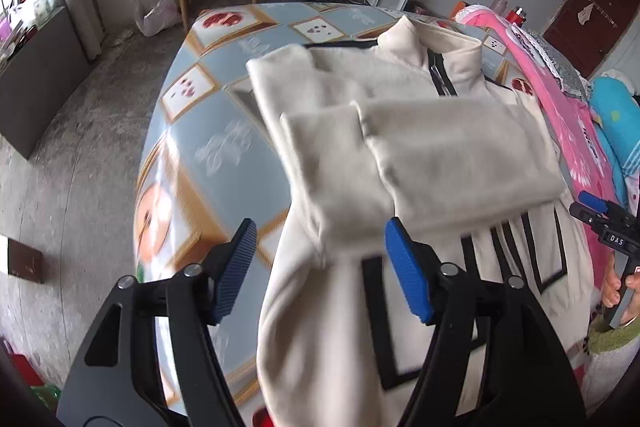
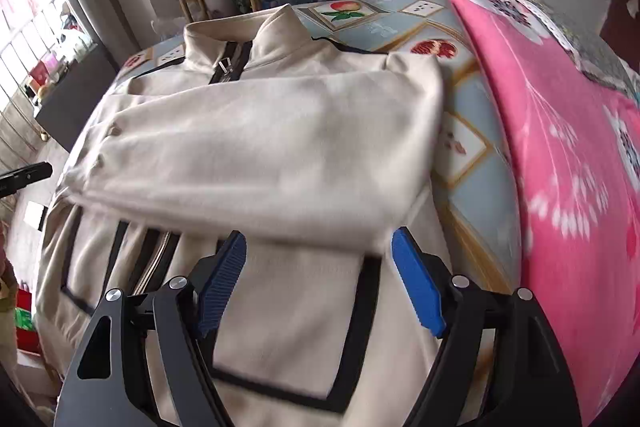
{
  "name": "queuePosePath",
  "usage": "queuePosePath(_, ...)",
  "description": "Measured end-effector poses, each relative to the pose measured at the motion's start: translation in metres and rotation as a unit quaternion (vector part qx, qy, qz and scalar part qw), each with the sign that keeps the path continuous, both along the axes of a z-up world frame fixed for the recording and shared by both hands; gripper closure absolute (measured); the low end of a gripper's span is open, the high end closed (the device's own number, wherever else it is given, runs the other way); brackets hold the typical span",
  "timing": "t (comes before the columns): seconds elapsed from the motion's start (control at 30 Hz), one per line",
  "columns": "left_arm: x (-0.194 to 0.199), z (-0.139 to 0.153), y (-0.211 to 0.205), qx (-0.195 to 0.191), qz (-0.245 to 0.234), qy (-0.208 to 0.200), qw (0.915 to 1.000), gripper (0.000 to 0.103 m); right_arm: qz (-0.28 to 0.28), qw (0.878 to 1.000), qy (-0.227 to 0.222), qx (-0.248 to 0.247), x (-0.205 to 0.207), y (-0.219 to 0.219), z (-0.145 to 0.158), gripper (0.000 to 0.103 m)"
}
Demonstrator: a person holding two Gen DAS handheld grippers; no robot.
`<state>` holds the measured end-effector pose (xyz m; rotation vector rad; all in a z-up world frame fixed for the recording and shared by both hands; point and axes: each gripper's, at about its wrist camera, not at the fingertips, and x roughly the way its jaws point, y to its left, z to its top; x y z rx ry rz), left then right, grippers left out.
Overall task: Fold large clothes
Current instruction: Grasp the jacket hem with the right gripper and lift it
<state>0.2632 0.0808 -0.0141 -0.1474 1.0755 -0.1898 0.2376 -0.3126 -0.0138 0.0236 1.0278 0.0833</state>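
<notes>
Crowding the cream jacket (image 2: pixel 256 147) lies a pink blanket (image 2: pixel 560 147); both grippers' fingers (image 1: pixel 408 267) gape, empty.

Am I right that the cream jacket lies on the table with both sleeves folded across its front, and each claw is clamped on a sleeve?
Not quite: both views show the left claw and right claw open, gripping nothing. The cream jacket does lie with sleeves folded across.

We see the cream jacket (image 2: pixel 280 147) with black trim lying front-up on the table, both sleeves folded across its chest.
</notes>
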Motion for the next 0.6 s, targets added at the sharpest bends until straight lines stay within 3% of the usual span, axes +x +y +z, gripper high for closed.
queuePosePath(0.17, -0.067, -0.012, 0.012, 0.015, 0.022, 0.001, 0.9996, 0.038, -0.032, 0.998, -0.005, -0.058, -0.068, 0.007, -0.015, 0.029)
queuePosePath(0.3, -0.112, -0.020, 0.017, 0.025, 0.031, 0.000, 0.9992, 0.038, -0.064, 0.997, -0.008, -0.046, -0.111, -0.006, -0.016, 0.029)
queuePosePath(0.6, -0.192, -0.046, 0.019, -0.044, 0.032, 0.010, 0.9985, 0.039, -0.156, 0.985, 0.016, 0.077, -0.193, -0.064, -0.032, 0.029)
